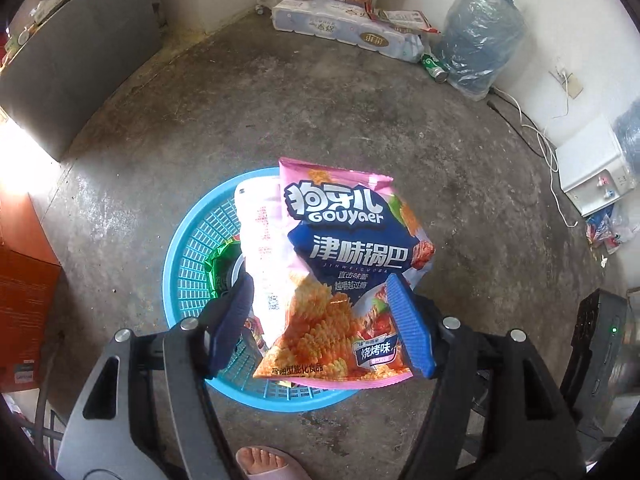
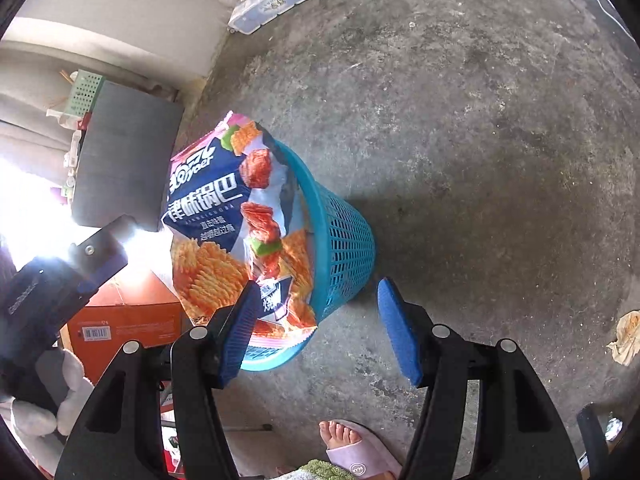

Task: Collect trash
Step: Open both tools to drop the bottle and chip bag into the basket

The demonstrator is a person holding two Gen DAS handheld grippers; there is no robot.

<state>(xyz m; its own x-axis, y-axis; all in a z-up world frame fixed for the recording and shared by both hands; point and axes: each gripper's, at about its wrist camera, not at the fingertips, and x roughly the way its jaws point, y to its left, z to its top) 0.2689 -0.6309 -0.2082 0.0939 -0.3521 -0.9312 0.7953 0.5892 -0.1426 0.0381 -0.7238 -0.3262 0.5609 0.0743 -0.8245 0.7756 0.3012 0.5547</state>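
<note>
Snack bag, pink and navy with printed crisps, hangs over the mouth of the blue mesh basket, which stands on the bare concrete floor. Left gripper: fingers spread wide, the bag between them; the right-hand pad overlaps the bag's edge, though whether either pad presses on it cannot be told. Right gripper: fingers apart and holding nothing; its left pad sits in front of the bag's lower corner, with open floor between the pads. Left wrist view alone shows the basket's inside, with a white wrapper and green foil, and a water jug at the far wall. Right wrist view alone shows the basket's outer wall and a crumpled paper lying well apart on clear floor. A slippered foot stands near the basket.
</note>
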